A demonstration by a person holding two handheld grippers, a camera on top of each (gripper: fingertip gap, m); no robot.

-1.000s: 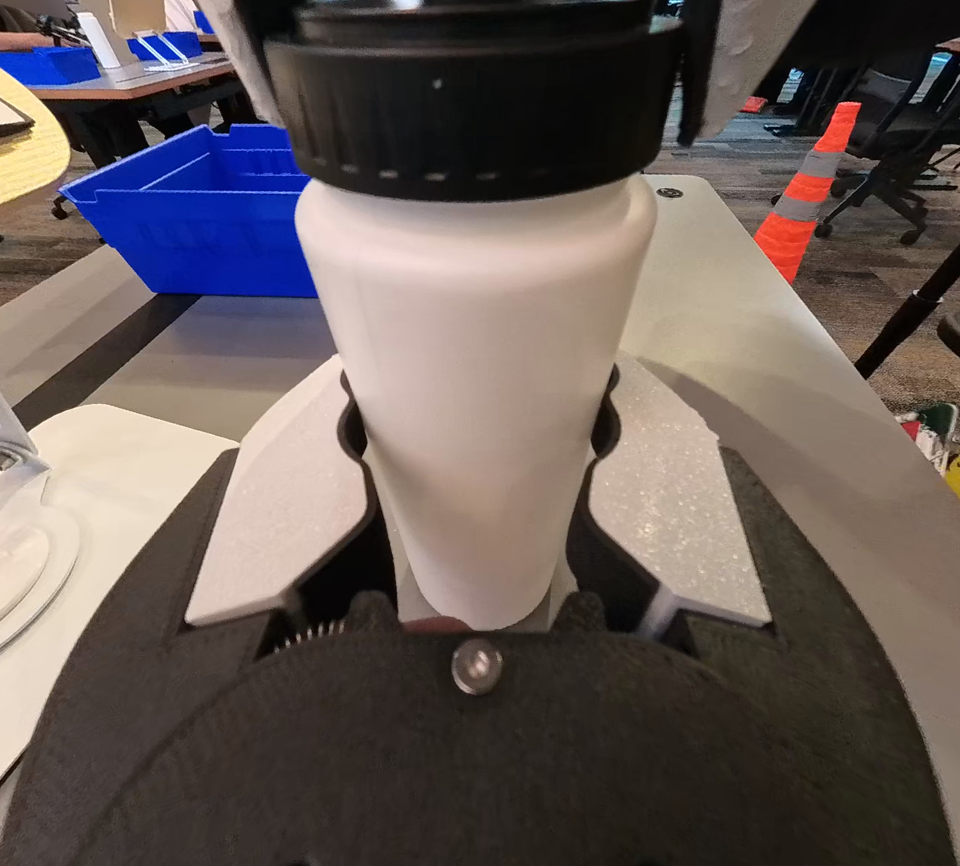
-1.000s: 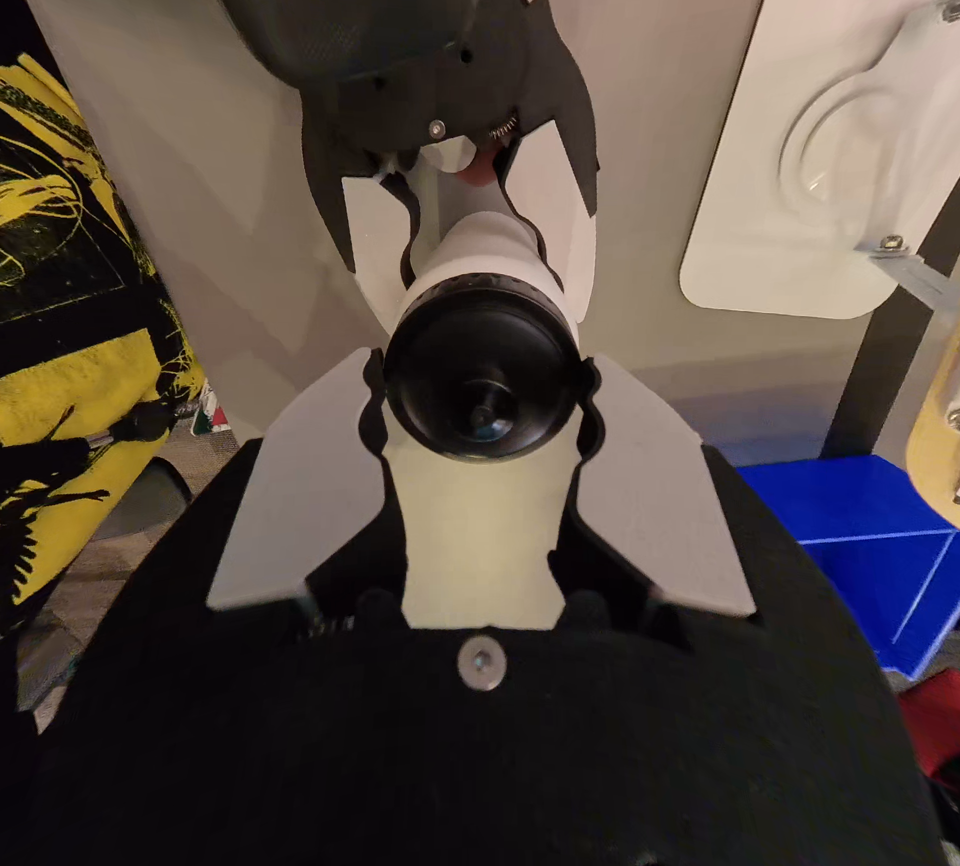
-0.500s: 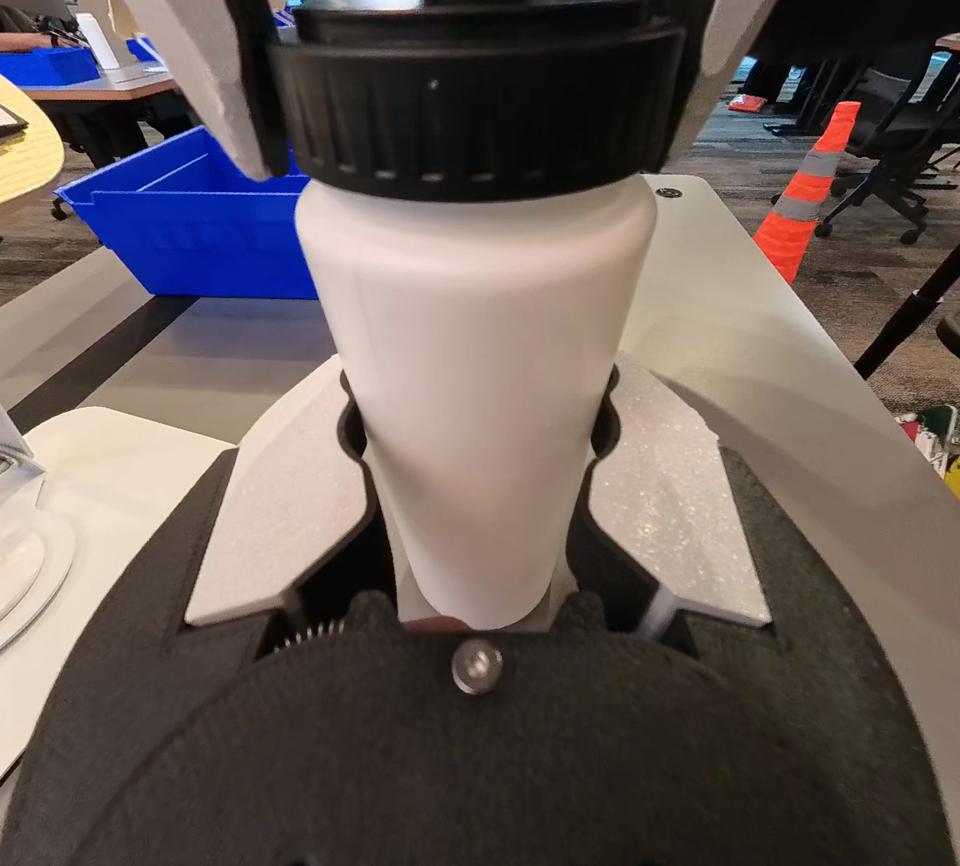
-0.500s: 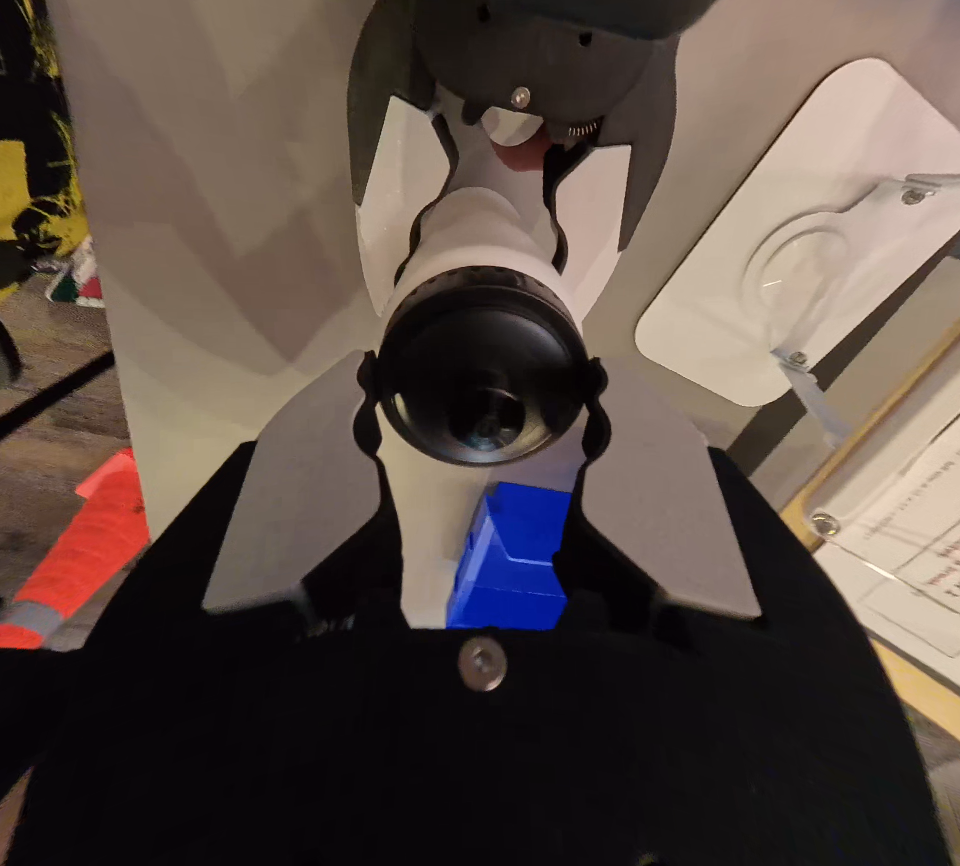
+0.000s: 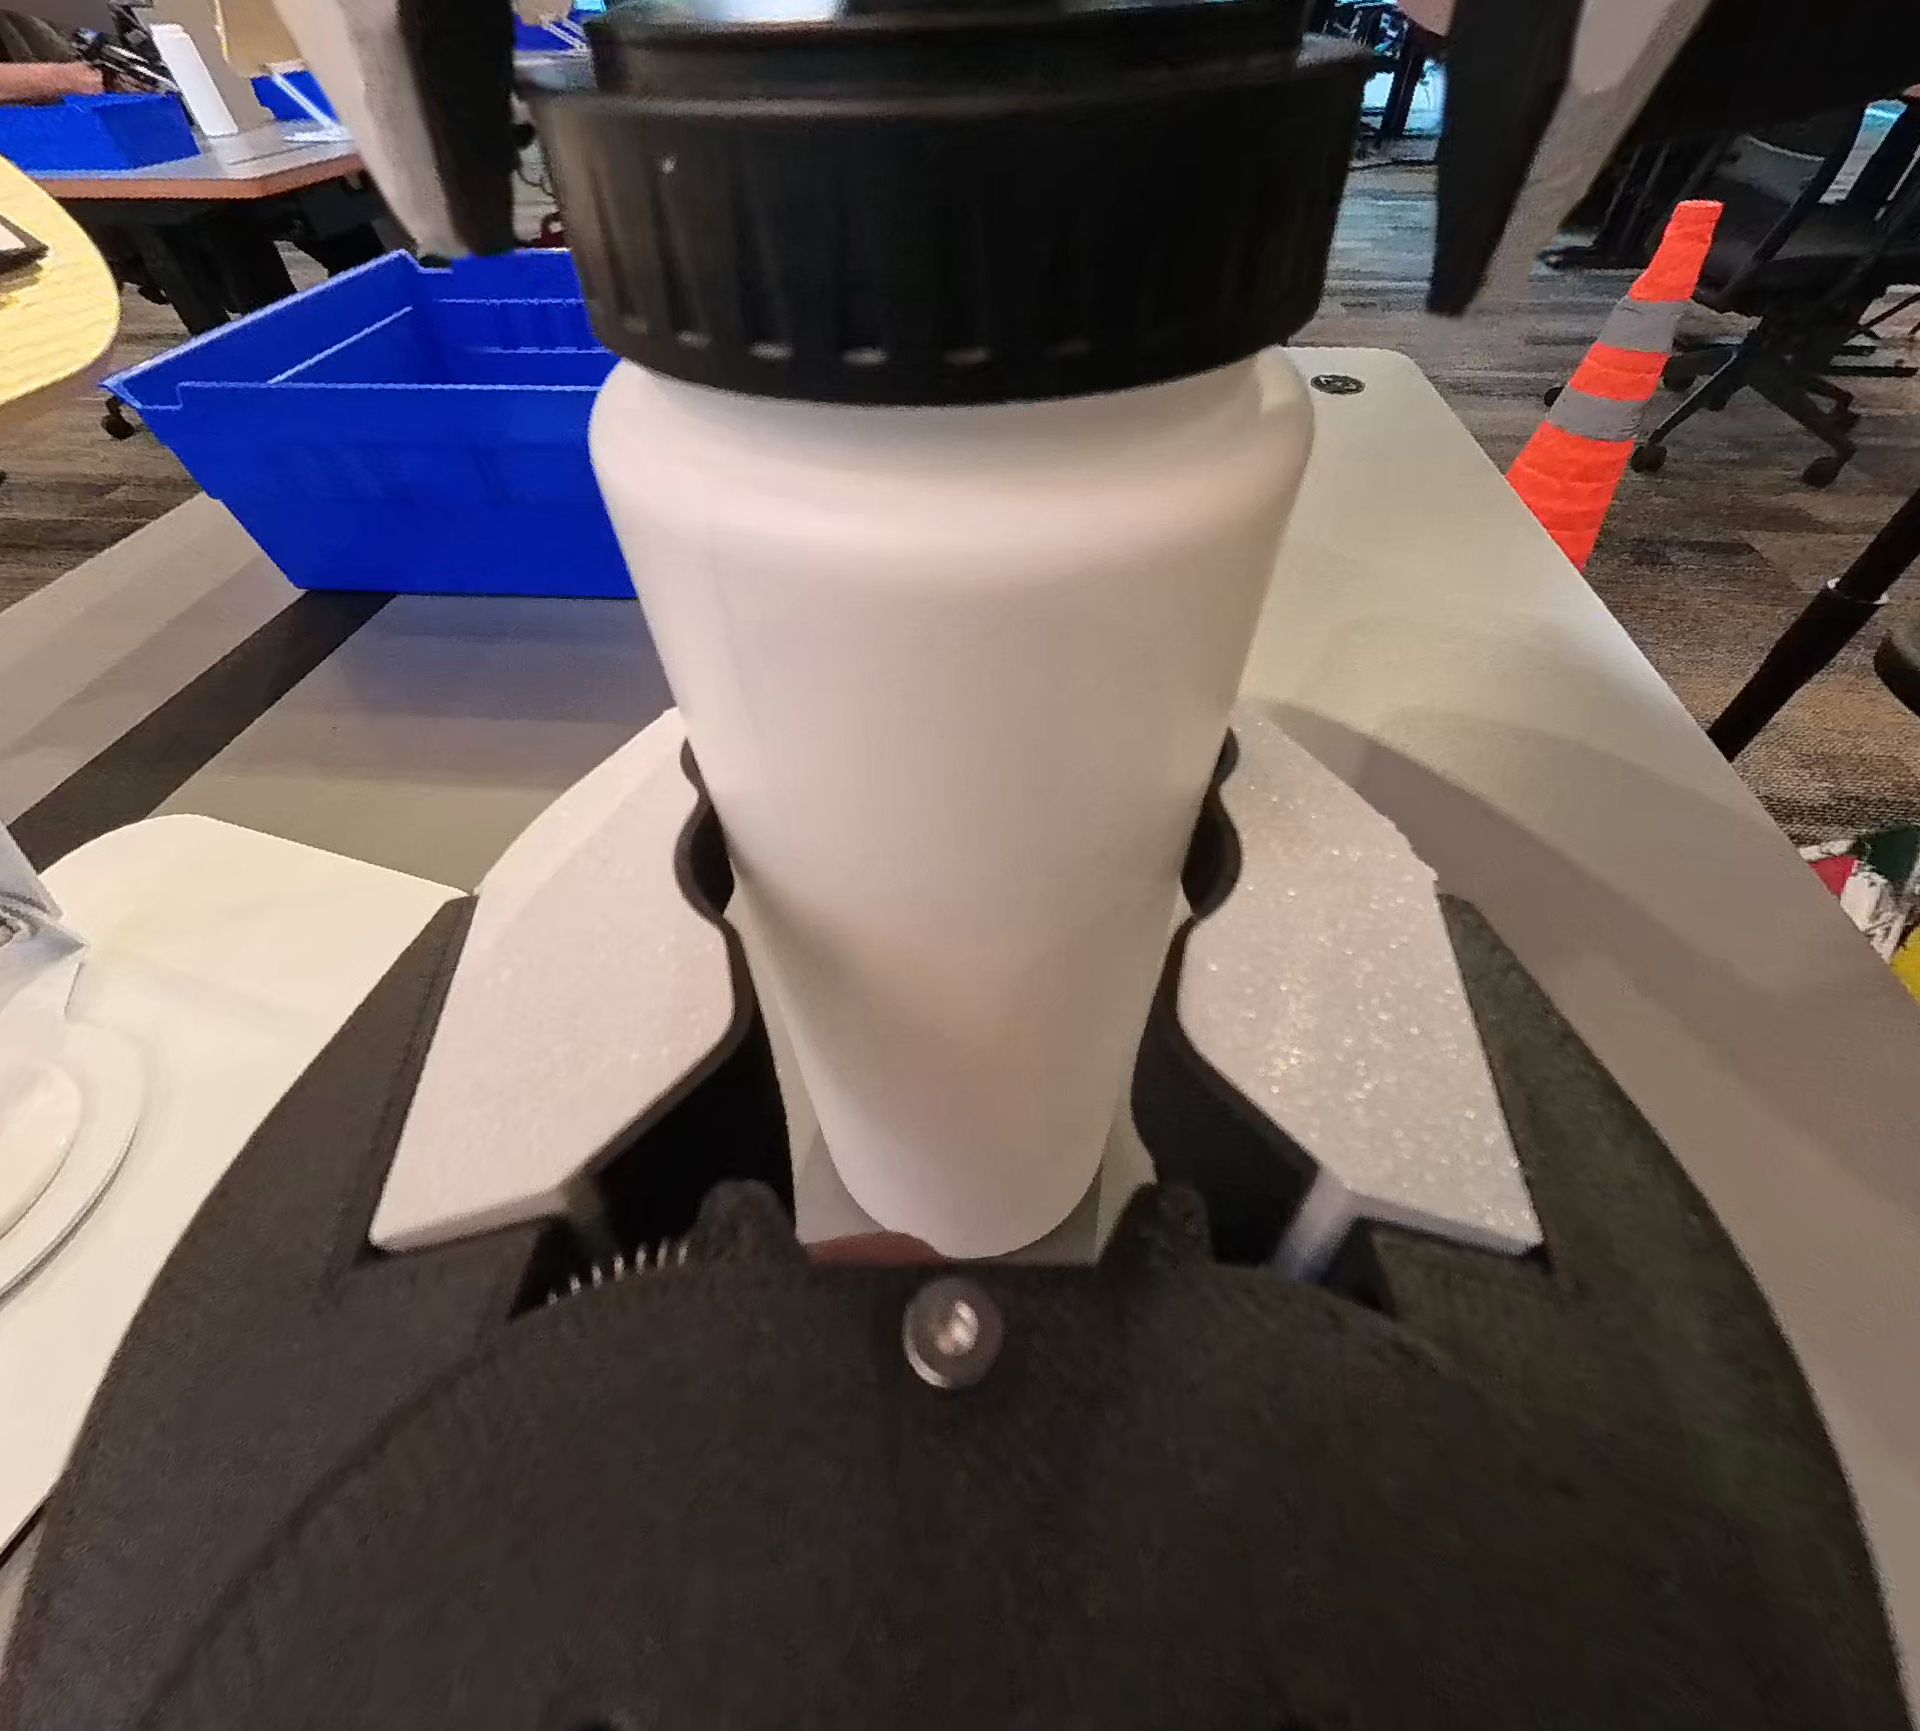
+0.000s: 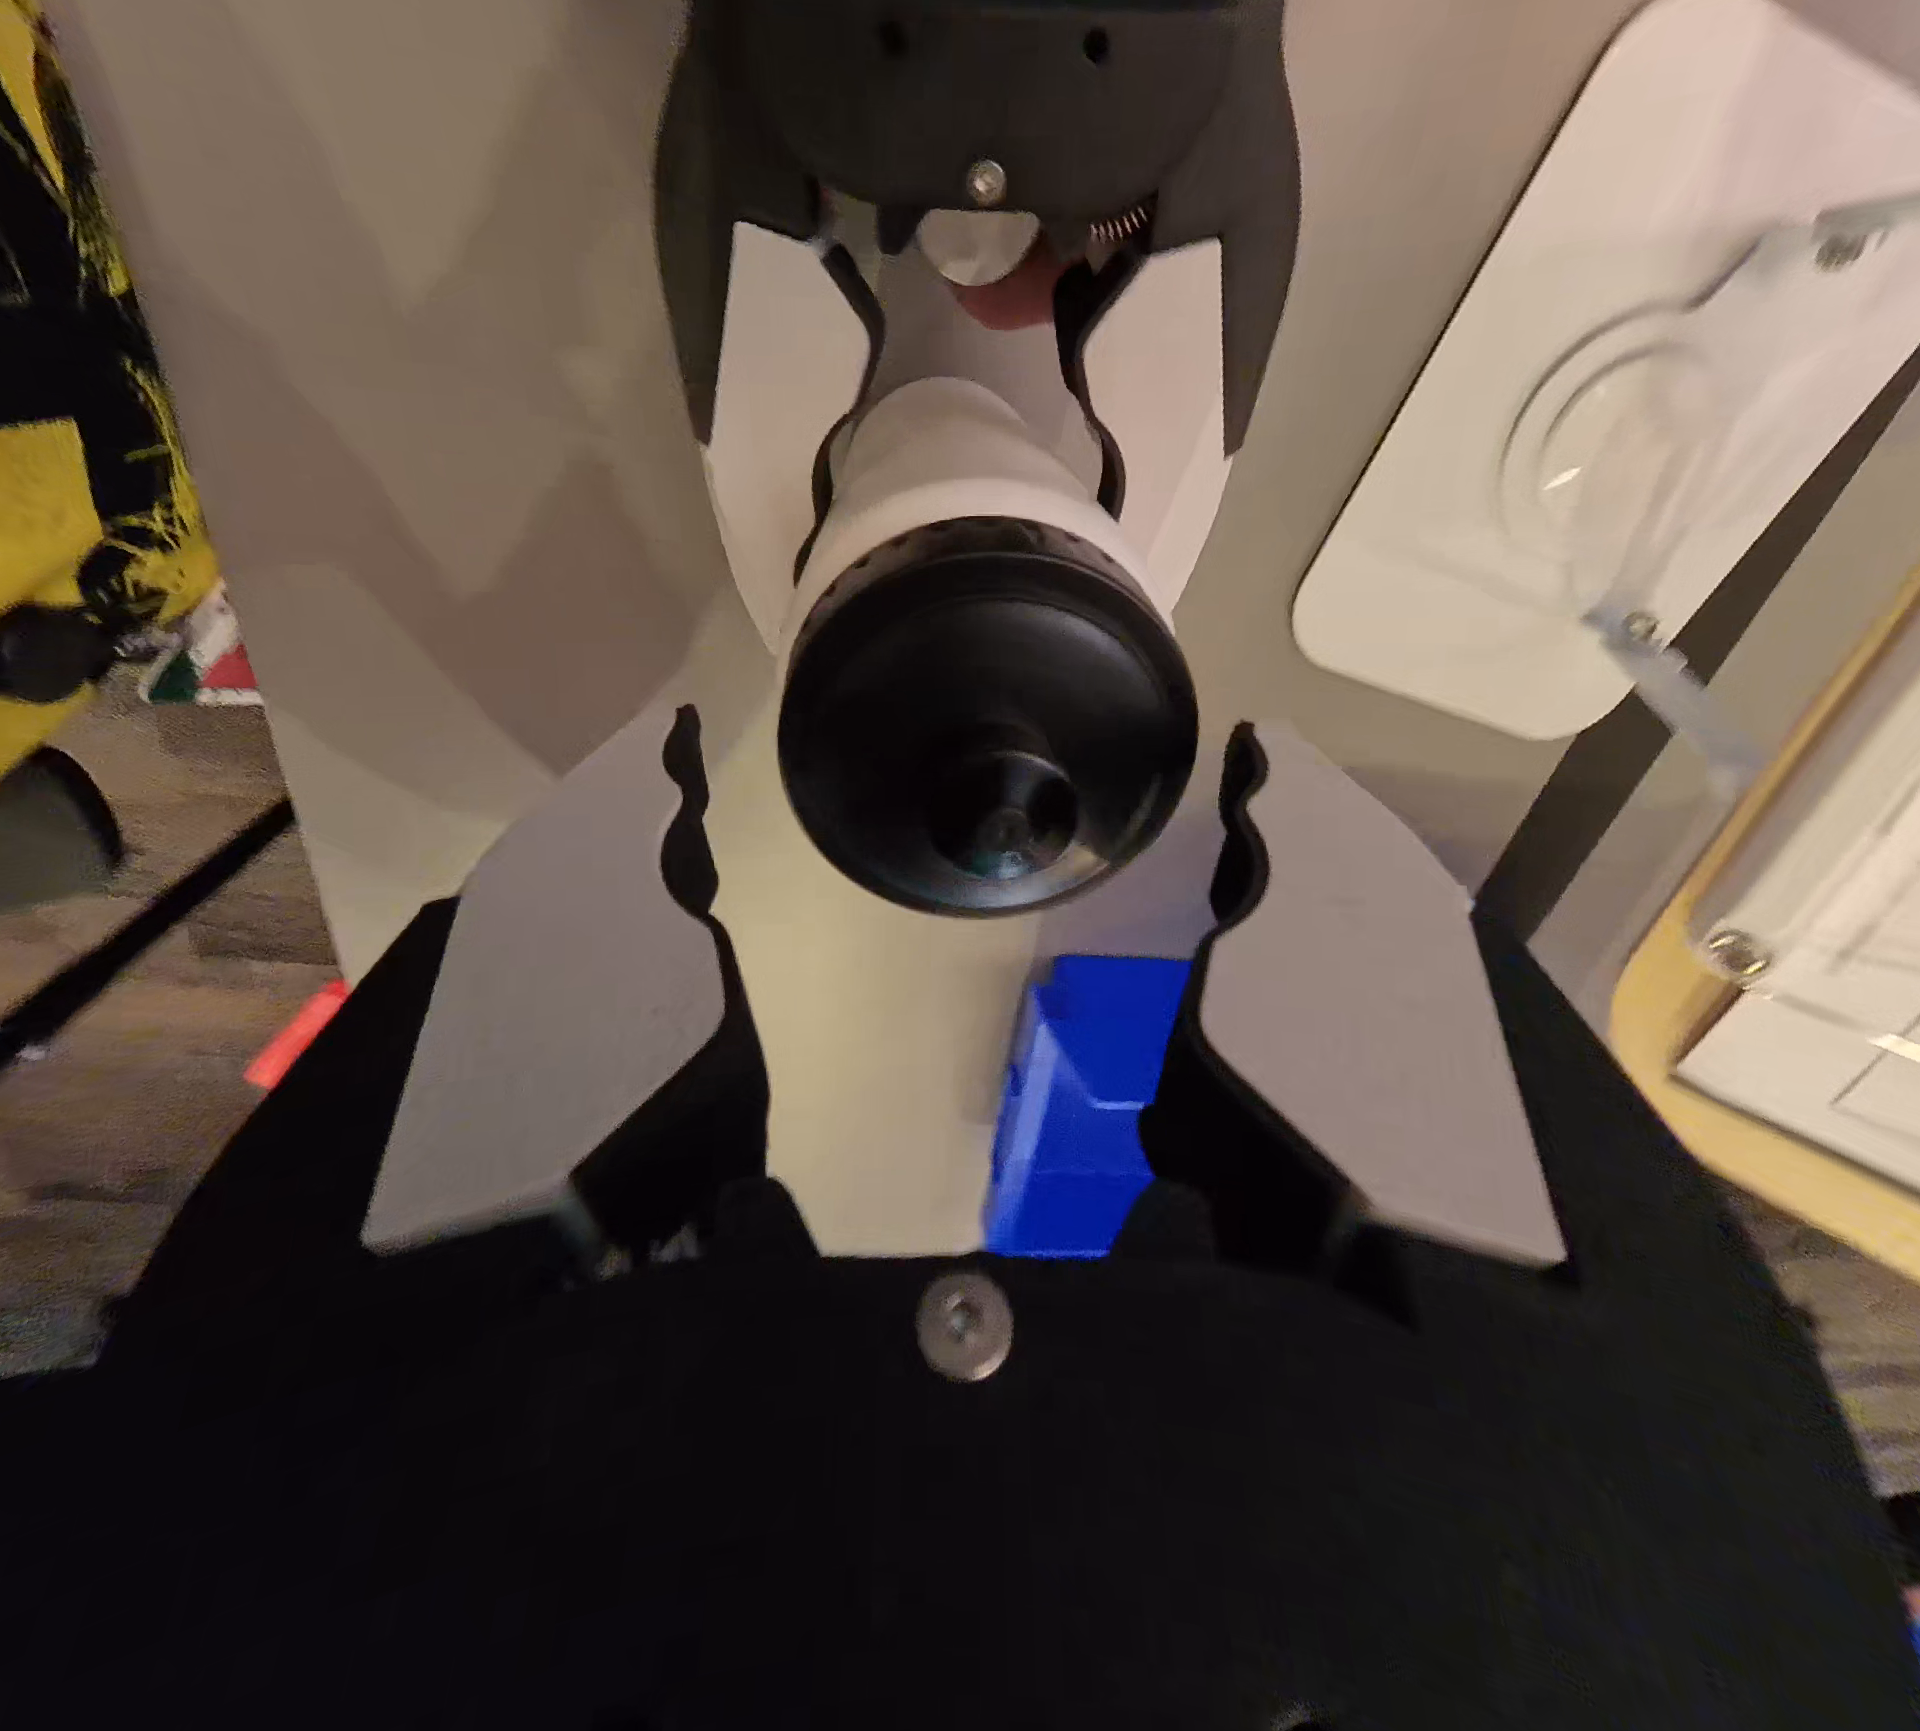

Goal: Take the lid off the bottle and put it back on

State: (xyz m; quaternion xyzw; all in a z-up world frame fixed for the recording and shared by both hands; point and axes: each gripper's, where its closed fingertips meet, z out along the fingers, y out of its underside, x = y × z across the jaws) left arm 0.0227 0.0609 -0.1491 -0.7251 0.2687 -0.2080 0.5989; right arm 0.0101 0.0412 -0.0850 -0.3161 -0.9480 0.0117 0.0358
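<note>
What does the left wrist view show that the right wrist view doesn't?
Only the left wrist view: the orange cone, and the lid's ribbed side seated on the bottle. Only the right wrist view: the lid's top with its spout, and clear gaps between it and the right hand-held gripper, which is open. Both: bottle, lid, left hand-held gripper shut on the bottle, blue bin.

The bottle [image 5: 951, 746] looks like smooth matt white plastic; its lid [image 5: 945, 227] is black plastic — ribbed round the rim, glossy on top (in the right wrist view) [image 6: 987, 715].
</note>
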